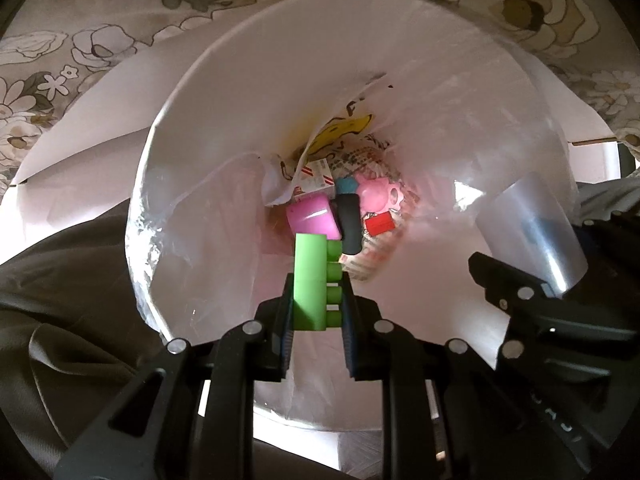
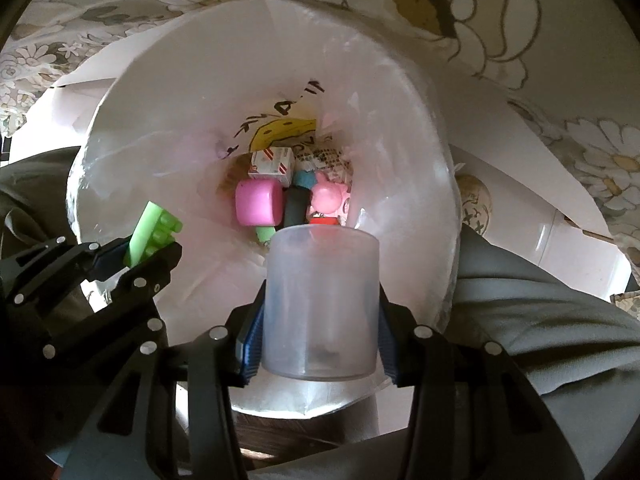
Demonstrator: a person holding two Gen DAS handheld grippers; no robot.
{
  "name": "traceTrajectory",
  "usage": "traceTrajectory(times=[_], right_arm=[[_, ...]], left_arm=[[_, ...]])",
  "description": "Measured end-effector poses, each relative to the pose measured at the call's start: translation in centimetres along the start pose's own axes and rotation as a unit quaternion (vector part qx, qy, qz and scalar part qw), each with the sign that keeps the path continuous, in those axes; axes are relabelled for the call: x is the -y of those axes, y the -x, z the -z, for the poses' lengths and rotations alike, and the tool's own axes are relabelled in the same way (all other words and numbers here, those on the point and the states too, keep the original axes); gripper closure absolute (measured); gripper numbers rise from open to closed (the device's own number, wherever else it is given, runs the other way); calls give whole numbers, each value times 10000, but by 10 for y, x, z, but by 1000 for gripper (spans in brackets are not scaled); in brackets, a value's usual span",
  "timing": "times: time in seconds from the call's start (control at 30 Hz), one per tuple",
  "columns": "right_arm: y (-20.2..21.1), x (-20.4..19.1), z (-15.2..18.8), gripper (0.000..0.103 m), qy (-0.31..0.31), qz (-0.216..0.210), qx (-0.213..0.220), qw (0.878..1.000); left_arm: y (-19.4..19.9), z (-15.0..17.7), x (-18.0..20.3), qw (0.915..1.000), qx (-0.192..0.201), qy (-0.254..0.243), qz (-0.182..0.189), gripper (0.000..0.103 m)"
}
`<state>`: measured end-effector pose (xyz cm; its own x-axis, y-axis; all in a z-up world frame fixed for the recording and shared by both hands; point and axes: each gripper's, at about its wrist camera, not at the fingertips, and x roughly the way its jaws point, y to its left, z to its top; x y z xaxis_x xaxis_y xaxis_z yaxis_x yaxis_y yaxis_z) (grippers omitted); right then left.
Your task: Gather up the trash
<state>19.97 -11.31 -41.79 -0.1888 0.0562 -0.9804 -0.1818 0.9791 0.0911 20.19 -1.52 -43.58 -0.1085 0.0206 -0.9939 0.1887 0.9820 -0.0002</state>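
Floral cloth (image 1: 100, 52) covers the surface under everything, with a white sheet (image 1: 80, 128) spread on it, probably to catch spills. White bin (image 1: 240, 40) with a clear plastic liner (image 1: 168, 240) sits on that sheet and fills both views, since both tools point almost straight down into its mouth. Right tool (image 2: 318, 344) is clamped on a translucent plastic cup (image 2: 322, 300), pads on opposite sides of the wall, cup lying along the fingers with its mouth toward the bin, so opening should drop it in cleanly. Left tool (image 1: 316, 312) is closed narrow on a green toy brick (image 1: 314, 280), gripped across its thin faces, studs to the side, long end hanging over the opening. Both trash items are above the bin, neither released yet. Already at the bottom: pink block (image 1: 314, 218), black cylinder (image 1: 348, 224), pink pig figure (image 1: 374, 196), small red-and-white carton (image 1: 316, 178), red piece (image 1: 380, 224), printed wrapper with yellow print (image 1: 344, 128). Judgement: this is the drop step; main risk is the cup catching the liner edge on the near side
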Motion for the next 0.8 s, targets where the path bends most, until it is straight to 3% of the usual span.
traceTrajectory(times=[0.27, 0.8], right_arm=[[-9, 1, -1, 53, -31, 89, -103, 9999], [0, 2, 2, 53, -60, 87, 11, 9999]], left_arm=[[-6, -2, -1, 9997, -157, 82, -138, 65], [0, 1, -3, 9999, -69, 91, -92, 60]])
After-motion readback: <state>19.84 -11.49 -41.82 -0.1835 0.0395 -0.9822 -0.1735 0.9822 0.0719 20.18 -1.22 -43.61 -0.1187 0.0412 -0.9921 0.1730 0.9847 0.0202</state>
